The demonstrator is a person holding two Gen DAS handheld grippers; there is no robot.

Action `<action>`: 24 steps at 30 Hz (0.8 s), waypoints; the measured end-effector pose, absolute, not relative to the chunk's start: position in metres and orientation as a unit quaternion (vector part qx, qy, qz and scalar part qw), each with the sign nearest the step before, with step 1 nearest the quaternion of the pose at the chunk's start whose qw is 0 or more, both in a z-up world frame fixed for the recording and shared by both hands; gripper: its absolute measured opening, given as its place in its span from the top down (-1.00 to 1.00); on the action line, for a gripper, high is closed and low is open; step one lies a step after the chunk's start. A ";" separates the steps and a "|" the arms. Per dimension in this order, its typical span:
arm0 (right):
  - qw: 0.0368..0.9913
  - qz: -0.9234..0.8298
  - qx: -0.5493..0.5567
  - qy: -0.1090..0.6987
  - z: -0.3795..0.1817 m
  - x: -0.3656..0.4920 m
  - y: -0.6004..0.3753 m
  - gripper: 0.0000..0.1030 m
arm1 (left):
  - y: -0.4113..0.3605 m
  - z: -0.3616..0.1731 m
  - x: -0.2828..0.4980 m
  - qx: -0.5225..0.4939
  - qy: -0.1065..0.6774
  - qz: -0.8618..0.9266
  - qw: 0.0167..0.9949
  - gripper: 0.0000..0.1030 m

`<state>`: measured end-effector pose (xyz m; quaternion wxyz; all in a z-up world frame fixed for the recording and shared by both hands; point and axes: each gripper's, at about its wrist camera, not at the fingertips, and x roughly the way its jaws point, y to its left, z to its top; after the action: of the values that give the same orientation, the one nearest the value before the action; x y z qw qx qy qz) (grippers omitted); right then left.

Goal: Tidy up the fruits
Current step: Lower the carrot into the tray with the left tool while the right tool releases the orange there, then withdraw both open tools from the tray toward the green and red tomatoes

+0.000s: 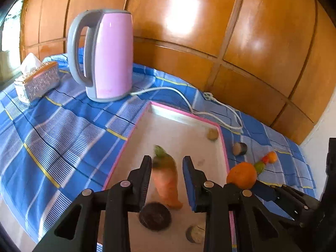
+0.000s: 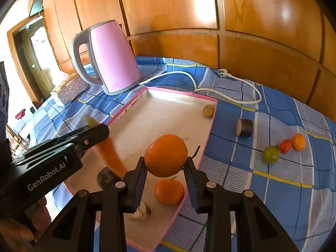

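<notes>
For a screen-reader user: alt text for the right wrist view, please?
The right gripper holds an orange above a pink-rimmed tray, while the left gripper holds a carrot over it. A second orange lies in the tray; a pink kettle stands behind.

Right gripper (image 2: 166, 168) clamps an orange (image 2: 166, 155) above the pink-rimmed tray (image 2: 206, 130); second orange (image 2: 169, 191) lies inside. Left gripper (image 2: 94, 134) grips a carrot (image 2: 111, 155).

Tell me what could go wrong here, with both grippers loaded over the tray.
1. The left gripper pinches the carrot near its top, so it may swing or slip.
2. The right gripper holds a round orange; dropped onto the tray, it could strike the second orange.
</notes>
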<state>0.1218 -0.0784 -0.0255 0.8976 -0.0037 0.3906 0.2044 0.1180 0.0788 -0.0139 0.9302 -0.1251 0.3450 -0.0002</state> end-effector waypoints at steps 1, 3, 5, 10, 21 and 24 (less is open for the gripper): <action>0.898 0.204 -0.006 0.391 -0.026 0.124 -0.076 0.30 | 0.080 -0.014 0.119 -0.127 0.345 0.000 0.930 0.42; 0.897 0.204 -0.007 0.393 -0.029 0.128 -0.072 0.30 | 0.083 -0.015 0.121 -0.127 0.345 0.006 0.930 0.42; 0.895 0.204 -0.007 0.396 -0.032 0.129 -0.070 0.27 | 0.084 -0.015 0.120 -0.126 0.345 0.009 0.930 0.42; 0.895 0.201 -0.010 0.398 -0.036 0.131 -0.066 0.23 | 0.084 -0.018 0.117 -0.125 0.347 0.022 0.929 0.41; 0.901 0.189 0.011 0.390 -0.029 0.118 -0.074 0.23 | 0.078 -0.017 0.101 -0.122 0.351 0.031 0.928 0.41; 0.904 0.183 0.015 0.386 -0.027 0.111 -0.079 0.23 | 0.075 -0.017 0.097 -0.121 0.353 0.028 0.928 0.41</action>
<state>0.1110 -0.0791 -0.0266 0.9043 0.0151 0.3857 0.1825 0.0975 0.0750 -0.0172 0.9275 -0.1207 0.3527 0.0276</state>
